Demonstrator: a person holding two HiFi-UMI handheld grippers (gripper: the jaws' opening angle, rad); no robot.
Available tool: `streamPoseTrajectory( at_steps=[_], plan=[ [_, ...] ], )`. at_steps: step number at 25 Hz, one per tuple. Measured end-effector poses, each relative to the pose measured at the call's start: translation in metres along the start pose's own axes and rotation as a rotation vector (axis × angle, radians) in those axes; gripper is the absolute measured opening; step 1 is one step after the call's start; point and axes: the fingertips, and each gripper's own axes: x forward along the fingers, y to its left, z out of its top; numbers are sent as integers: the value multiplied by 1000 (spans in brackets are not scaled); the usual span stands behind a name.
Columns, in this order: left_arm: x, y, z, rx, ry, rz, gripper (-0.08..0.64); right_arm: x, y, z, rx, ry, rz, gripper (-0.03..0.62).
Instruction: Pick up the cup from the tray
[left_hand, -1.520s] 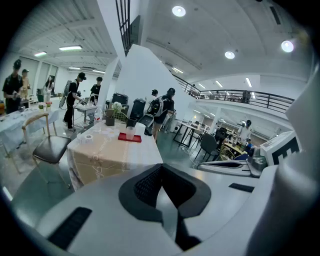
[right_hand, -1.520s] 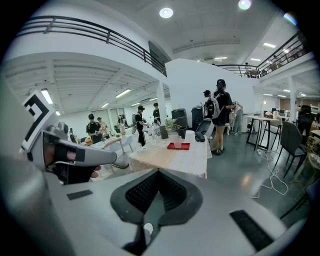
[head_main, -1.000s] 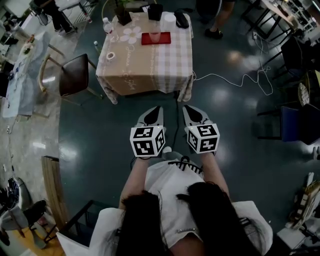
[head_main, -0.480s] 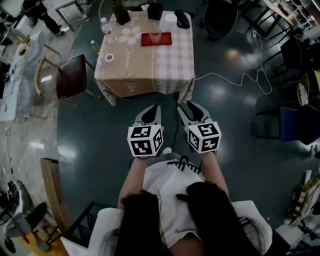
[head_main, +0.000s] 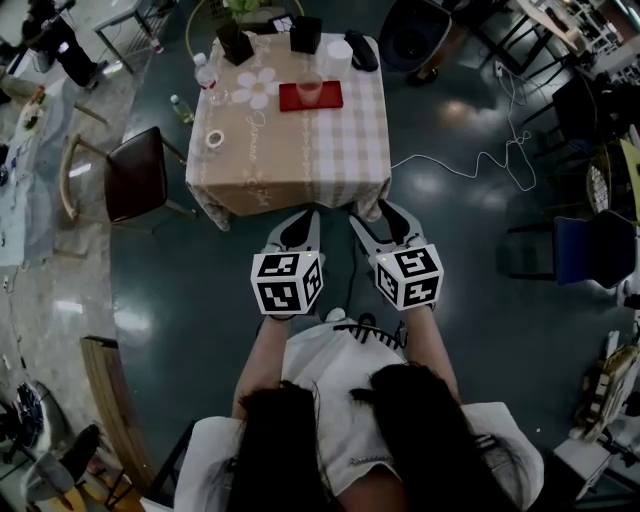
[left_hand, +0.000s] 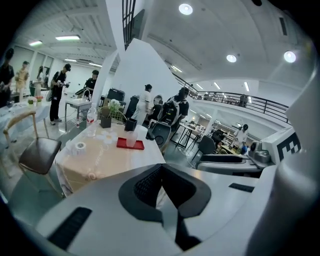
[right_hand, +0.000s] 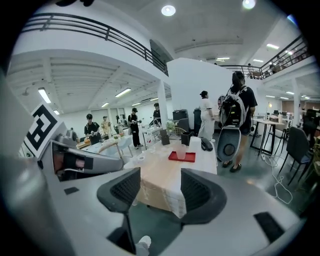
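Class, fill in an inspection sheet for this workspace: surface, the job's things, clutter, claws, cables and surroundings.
Surface: table under a checked cloth, ahead of the person.
Job's things: clear cup stands upright on the red tray, near the table's far edge.
Clutter: tape roll, bottle and dark box on the table.
Claws: left claw shut, empty; right claw open, its jaws have just been opening, nothing between them. Both are short of the table.
Cables: white cable loops across the floor right of the table.
Surroundings: brown chair left of the table; person with a backpack beyond it.
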Motion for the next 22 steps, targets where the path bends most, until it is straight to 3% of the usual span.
streamPoseTrajectory(
  at_steps=[14,22],
  plan=[
    [23,49,52,82,5,-60,8,59,12,43,24,-28,-39,288],
    [25,80,72,107,6,-57,8,82,22,63,-4,-54,-73,359]
  ],
)
